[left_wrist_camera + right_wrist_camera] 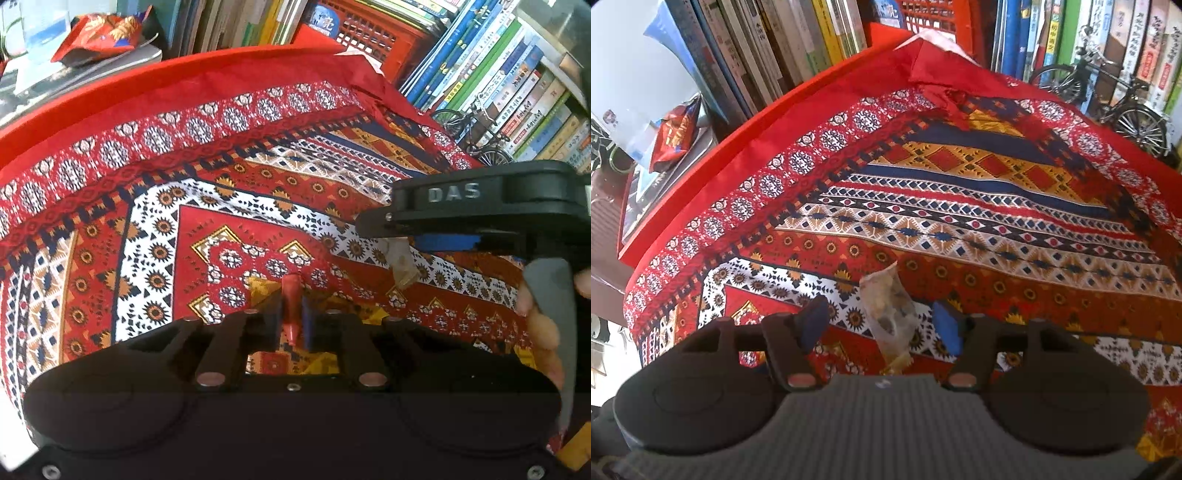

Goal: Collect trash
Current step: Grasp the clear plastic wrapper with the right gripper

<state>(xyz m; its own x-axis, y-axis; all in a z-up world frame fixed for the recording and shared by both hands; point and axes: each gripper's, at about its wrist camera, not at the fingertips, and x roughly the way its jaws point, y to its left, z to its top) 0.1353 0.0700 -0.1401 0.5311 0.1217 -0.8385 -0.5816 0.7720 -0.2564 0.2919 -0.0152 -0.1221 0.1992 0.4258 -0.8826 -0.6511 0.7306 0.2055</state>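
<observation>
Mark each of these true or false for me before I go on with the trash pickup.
1. The left gripper is closed on a small red wrapper scrap. True.
2. The right gripper is clamped shut on nothing. False: its jaws stand apart, with the clear crumpled plastic wrapper between them, and the pads are not pressing on it.
3. A miniature black bicycle model stands in front of the row of books. True.
4. The patterned red tablecloth is plain white. False: it is red with blue, orange and white geometric bands.
5. A red snack bag lies beyond the cloth's far edge. True.
</observation>
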